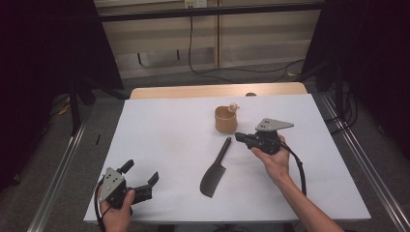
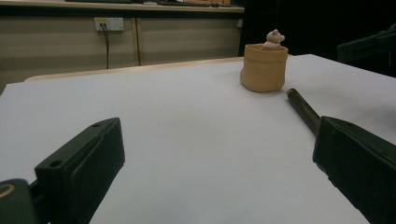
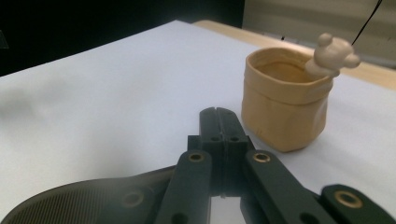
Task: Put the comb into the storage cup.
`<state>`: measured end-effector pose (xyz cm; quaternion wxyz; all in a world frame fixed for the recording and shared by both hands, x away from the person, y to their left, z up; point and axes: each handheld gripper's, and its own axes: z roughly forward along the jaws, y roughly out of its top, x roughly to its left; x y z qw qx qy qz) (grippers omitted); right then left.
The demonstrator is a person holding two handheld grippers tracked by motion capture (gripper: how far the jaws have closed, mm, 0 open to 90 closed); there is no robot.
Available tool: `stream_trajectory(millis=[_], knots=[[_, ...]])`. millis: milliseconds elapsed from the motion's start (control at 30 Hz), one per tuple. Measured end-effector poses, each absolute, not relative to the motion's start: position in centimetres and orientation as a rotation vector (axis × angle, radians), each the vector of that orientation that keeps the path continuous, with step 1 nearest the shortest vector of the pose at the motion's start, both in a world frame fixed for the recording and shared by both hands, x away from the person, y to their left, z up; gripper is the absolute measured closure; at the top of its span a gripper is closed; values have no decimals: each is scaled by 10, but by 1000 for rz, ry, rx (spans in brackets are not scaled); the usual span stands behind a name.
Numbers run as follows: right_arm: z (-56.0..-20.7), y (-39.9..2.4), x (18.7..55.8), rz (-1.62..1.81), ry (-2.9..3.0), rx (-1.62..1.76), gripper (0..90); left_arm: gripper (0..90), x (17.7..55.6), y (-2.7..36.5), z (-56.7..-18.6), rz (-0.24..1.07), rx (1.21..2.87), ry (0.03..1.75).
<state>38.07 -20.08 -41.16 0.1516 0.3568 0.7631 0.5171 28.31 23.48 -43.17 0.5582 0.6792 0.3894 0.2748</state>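
right gripper [image 1: 240, 137]: jaws pressed together, empty, beside tan cup [image 1: 226, 120] | left gripper [image 1: 141, 175]: jaws spread, empty

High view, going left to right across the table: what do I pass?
Left hand-held gripper, open → black cleaver lying flat → tan cup with a small bear figure on its rim → right hand-held gripper, shut.

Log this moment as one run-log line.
right gripper: shut, empty, beside tan pot | left gripper: open, empty | cleaver: flat on white table, untouched
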Motion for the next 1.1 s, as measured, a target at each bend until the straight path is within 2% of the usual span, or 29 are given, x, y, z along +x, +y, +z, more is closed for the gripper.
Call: stream_trajectory(millis=[700,1100], knots=[[-404,-180,415,1171,2520,1131,900,24,284,237,-432,653,1601,921],[-415,-176,432,974,2646,1199,900,24,284,237,-432,652,1605,921]])
